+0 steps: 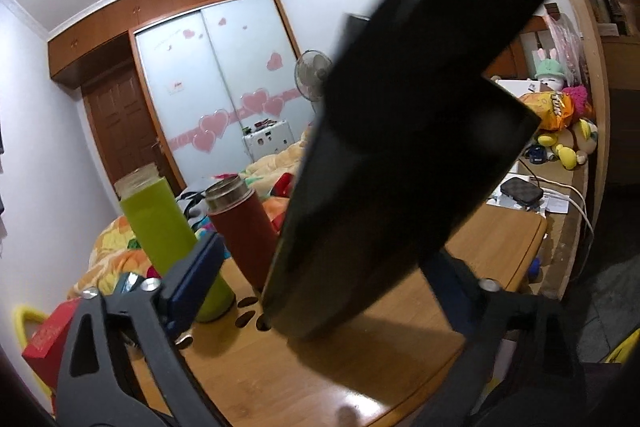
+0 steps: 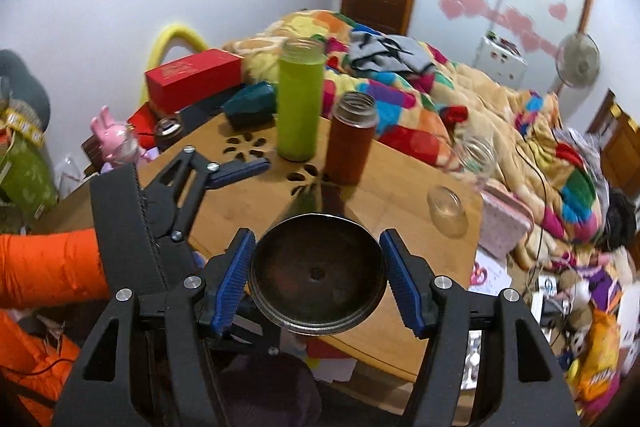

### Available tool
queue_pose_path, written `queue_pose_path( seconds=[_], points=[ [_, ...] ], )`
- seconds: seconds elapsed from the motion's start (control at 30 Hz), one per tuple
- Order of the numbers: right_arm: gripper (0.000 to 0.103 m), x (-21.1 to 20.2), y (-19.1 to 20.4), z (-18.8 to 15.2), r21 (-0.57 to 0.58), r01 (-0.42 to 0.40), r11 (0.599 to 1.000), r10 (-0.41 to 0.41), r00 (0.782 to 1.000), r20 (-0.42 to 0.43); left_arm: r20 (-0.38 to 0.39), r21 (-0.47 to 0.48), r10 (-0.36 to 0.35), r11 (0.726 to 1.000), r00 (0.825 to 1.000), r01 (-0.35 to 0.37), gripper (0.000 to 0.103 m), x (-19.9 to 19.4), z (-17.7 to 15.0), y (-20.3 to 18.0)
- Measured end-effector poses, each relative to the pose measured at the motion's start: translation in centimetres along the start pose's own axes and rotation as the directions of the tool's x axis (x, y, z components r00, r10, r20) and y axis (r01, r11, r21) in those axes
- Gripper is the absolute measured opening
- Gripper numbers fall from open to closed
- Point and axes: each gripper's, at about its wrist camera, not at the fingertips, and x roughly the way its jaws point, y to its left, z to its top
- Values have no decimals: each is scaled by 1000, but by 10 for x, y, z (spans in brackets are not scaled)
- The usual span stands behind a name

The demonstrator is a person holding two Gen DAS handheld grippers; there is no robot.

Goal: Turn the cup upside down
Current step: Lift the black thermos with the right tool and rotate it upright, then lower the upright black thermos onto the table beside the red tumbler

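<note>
A dark metal cup (image 2: 318,275) stands mouth-down on the wooden table (image 2: 400,183), its round base facing the right wrist camera. My right gripper (image 2: 318,281) has its blue pads (image 2: 236,279) on either side of the cup with small gaps, so it is open. In the left wrist view the same cup (image 1: 332,247) shows as a big dark tilted body, with the right gripper's black frame above it. My left gripper (image 1: 320,291) is open around it; its left pad (image 1: 196,279) stands apart from the cup. The left gripper also shows in the right wrist view (image 2: 240,169).
A green bottle (image 2: 300,103) and a red-brown flask (image 2: 352,139) stand open on the far part of the table. Two clear glass jars (image 2: 448,211) sit near the right edge. A red box (image 2: 194,79) and a cluttered bed (image 2: 460,99) lie beyond.
</note>
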Motion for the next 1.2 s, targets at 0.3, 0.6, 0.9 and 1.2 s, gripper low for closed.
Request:
queue_pose_path(
  seconds=[0.3, 0.6, 0.9, 1.2],
  points=[
    [61, -12, 3, 1, -20, -39, 999, 39, 999, -5, -24, 10, -33, 999, 999, 33, 72, 1, -2, -5],
    [61, -31, -14, 4, 81, 38, 996, -46, 994, 97, -76, -123, -19, 992, 997, 9, 64, 2, 7, 30],
    [62, -7, -39, 3, 222, 114, 968, -148, 979, 140, -185, -216, -79, 976, 980, 38, 64, 17, 23, 52],
    [62, 15, -61, -1, 360, 131, 924, -197, 968, 155, -286, -337, -195, 937, 938, 92, 64, 48, 38, 73]
  ],
)
